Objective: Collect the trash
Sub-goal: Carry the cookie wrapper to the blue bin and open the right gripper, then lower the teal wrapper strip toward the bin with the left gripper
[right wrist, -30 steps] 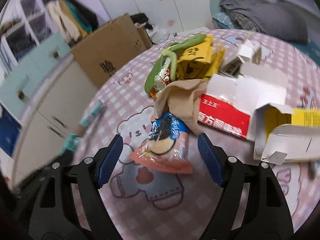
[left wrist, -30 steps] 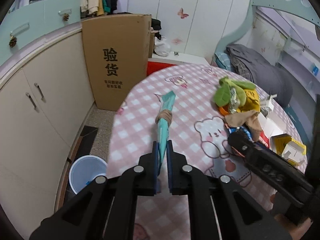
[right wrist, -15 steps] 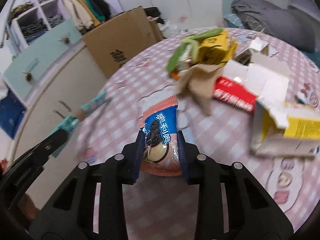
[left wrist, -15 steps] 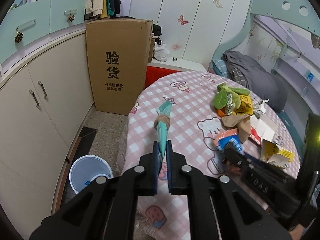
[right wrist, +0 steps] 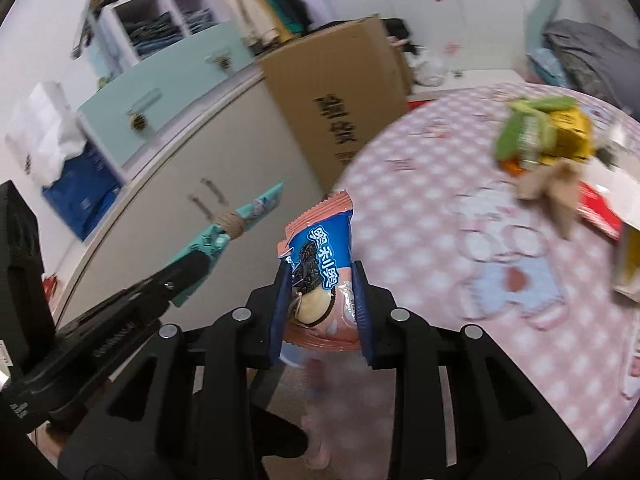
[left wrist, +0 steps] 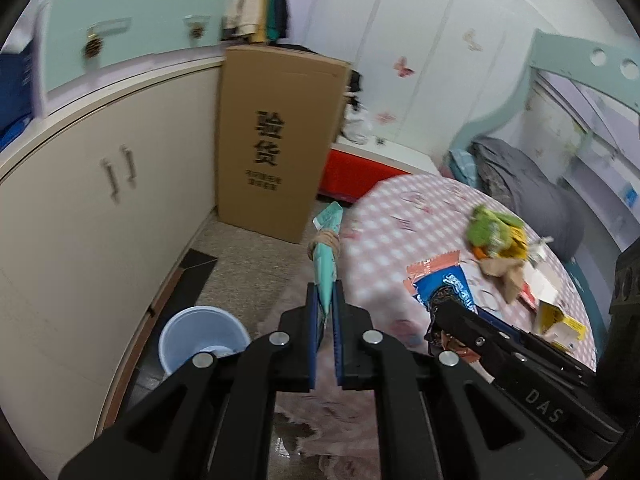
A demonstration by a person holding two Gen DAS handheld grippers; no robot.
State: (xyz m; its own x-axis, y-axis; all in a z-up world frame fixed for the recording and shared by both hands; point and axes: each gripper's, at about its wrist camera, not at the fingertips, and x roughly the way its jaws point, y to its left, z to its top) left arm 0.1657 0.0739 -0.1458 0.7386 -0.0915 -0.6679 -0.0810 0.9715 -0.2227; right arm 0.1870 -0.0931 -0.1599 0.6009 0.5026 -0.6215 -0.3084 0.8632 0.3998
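Note:
My left gripper (left wrist: 325, 300) is shut on a rolled teal wrapper (left wrist: 326, 256) tied with a tan band, held off the table's left edge. It also shows in the right wrist view (right wrist: 224, 232). My right gripper (right wrist: 322, 280) is shut on a blue and pink cookie packet (right wrist: 320, 264), also seen in the left wrist view (left wrist: 444, 292). A pale blue bin (left wrist: 202, 340) stands on the floor below and left of the left gripper. More trash lies on the pink checked table (left wrist: 384, 232): a green and yellow heap (left wrist: 496, 228) and opened boxes (left wrist: 556, 316).
A tall cardboard box (left wrist: 276, 148) leans by the cream cupboard (left wrist: 88, 216) to the left. A red crate (left wrist: 352, 176) stands behind the table. A bed with grey bedding (left wrist: 520, 176) is at the back right. A pink rug (left wrist: 320, 420) lies below.
Both grippers have drawn back and left off the table, each carrying its piece of trash. The bin is now closer below the left gripper. The right gripper closed on the cookie packet a second ago.

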